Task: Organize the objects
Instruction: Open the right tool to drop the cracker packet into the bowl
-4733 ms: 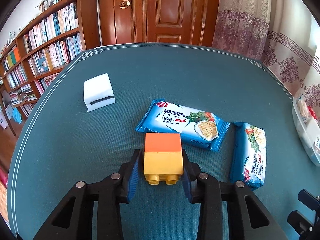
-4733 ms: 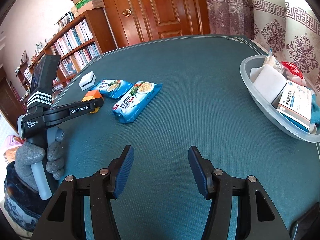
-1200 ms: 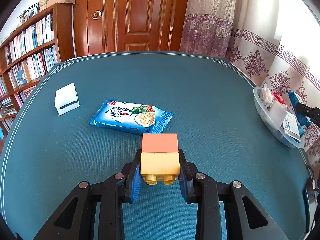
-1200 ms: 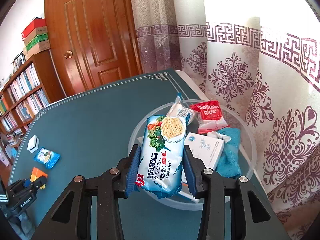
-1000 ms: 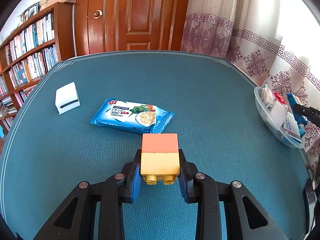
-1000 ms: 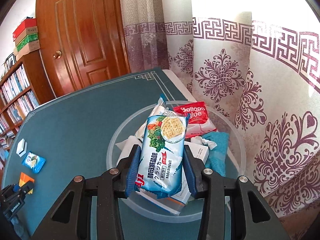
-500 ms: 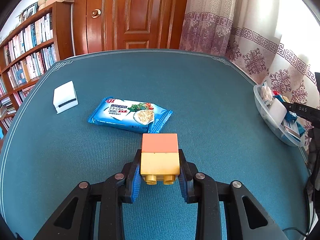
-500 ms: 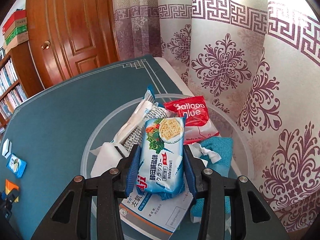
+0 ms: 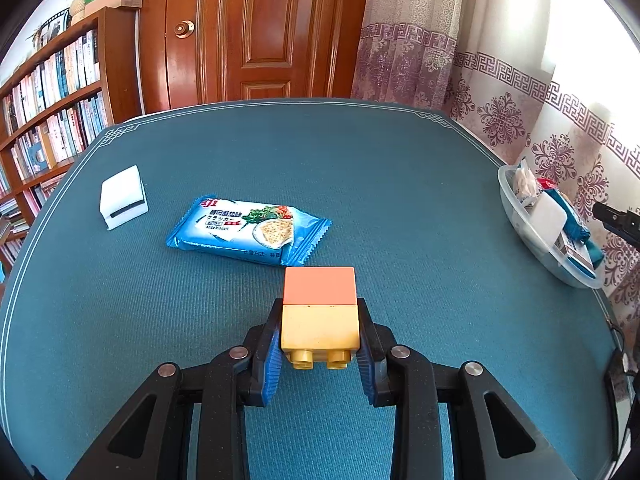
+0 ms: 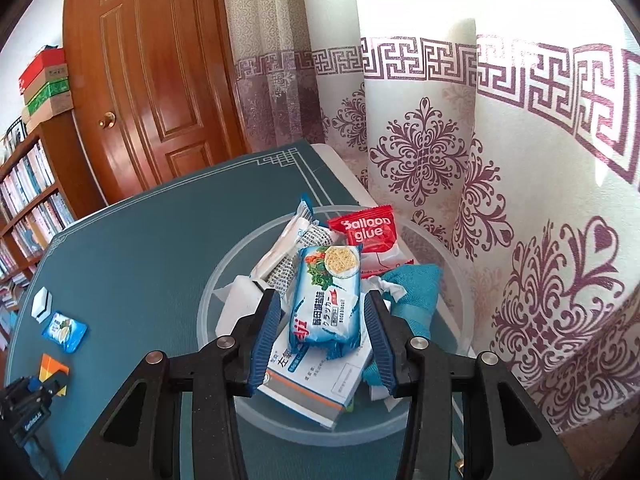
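Clear bowl (image 10: pixel 452 280) holds one cracker pack (image 10: pixel 328 300) between the right gripper (image 10: pixel 320 330) pads, small gaps both sides, jaws not gripping, plus a red glue packet (image 10: pixel 370 236), white box (image 10: pixel 316 372), teal cloth (image 10: pixel 412 292); lower items half hidden. Left gripper (image 9: pixel 319 344) clamps the one yellow-orange block (image 9: pixel 319 312) above the table (image 9: pixel 360 184). Second cracker pack (image 9: pixel 248 230) and one white sponge (image 9: pixel 123 197) lie on the table.

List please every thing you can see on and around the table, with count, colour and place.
table: 1, teal cover, under everything
bowl: 1, clear, by the curtain
cracker packets: 2, blue; one on the table, one in the bowl
toy block: 1, orange over yellow, in left gripper
sponge: 1, white, table's left
glue packet: 1, red, in bowl
cloth: 1, teal, in bowl
box: 1, white, under bowl's packet
left gripper: 1, black, blue fingers, shut on block
right gripper: 1, same colours, open, over bowl
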Action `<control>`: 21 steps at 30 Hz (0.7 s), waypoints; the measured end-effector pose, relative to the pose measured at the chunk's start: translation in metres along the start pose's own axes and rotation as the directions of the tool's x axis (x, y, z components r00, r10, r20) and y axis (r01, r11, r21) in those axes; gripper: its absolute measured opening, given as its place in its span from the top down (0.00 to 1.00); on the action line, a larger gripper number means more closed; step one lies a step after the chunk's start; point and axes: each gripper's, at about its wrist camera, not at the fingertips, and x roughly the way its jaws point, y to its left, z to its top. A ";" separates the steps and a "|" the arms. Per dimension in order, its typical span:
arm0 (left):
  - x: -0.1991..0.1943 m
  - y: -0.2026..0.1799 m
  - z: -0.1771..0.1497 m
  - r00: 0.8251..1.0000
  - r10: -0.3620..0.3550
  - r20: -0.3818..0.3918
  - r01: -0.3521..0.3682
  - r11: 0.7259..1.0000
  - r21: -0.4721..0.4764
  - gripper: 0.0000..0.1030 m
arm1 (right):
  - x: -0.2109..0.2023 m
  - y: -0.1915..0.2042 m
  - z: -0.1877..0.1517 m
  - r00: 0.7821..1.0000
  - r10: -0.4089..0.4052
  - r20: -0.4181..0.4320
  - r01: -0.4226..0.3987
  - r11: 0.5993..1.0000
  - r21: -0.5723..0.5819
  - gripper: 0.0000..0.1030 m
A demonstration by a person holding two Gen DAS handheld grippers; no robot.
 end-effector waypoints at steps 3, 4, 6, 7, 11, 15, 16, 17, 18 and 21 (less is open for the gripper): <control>-0.002 -0.009 0.000 1.000 -0.026 -0.011 0.026 1.000 0.015 0.68 | -0.015 -0.003 -0.014 1.000 -0.001 0.009 0.001 1.000 -0.007 0.56; -0.003 -0.012 0.000 0.999 -0.038 -0.014 0.039 0.999 0.019 0.68 | -0.019 -0.004 -0.019 1.000 -0.002 0.010 0.002 1.000 -0.011 0.56; -0.005 -0.021 0.001 0.998 -0.061 -0.017 0.062 0.998 0.030 0.68 | -0.027 -0.006 -0.029 1.000 -0.005 0.007 0.005 1.000 -0.023 0.56; -0.007 -0.026 0.001 0.997 -0.069 -0.016 0.070 0.997 0.039 0.68 | -0.029 -0.006 -0.035 1.000 -0.006 0.004 0.006 1.000 -0.029 0.56; -0.010 -0.048 0.003 0.994 -0.103 -0.022 0.104 0.992 0.071 0.68 | -0.039 -0.008 -0.052 1.000 -0.003 -0.002 0.003 0.999 -0.049 0.56; -0.011 -0.073 0.007 0.991 -0.132 -0.029 0.134 0.985 0.112 0.68 | -0.045 -0.011 -0.061 1.000 0.020 -0.003 -0.020 0.999 -0.048 0.56; -0.012 -0.080 0.008 0.990 -0.139 -0.029 0.142 0.982 0.123 0.68 | -0.046 -0.012 -0.063 1.000 0.027 -0.004 -0.028 0.999 -0.046 0.56; -0.013 -0.088 0.009 0.989 -0.147 -0.030 0.150 0.979 0.135 0.68 | -0.047 -0.013 -0.065 0.999 0.034 -0.005 -0.035 0.998 -0.045 0.56; -0.013 -0.095 0.011 0.987 -0.155 -0.031 0.158 0.976 0.147 0.68 | -0.047 -0.014 -0.067 0.999 0.041 -0.007 -0.042 0.998 -0.043 0.56; -0.016 -0.115 0.015 0.984 -0.175 -0.028 0.178 0.967 0.184 0.68 | -0.048 -0.017 -0.074 0.998 0.056 -0.011 -0.056 0.998 -0.039 0.56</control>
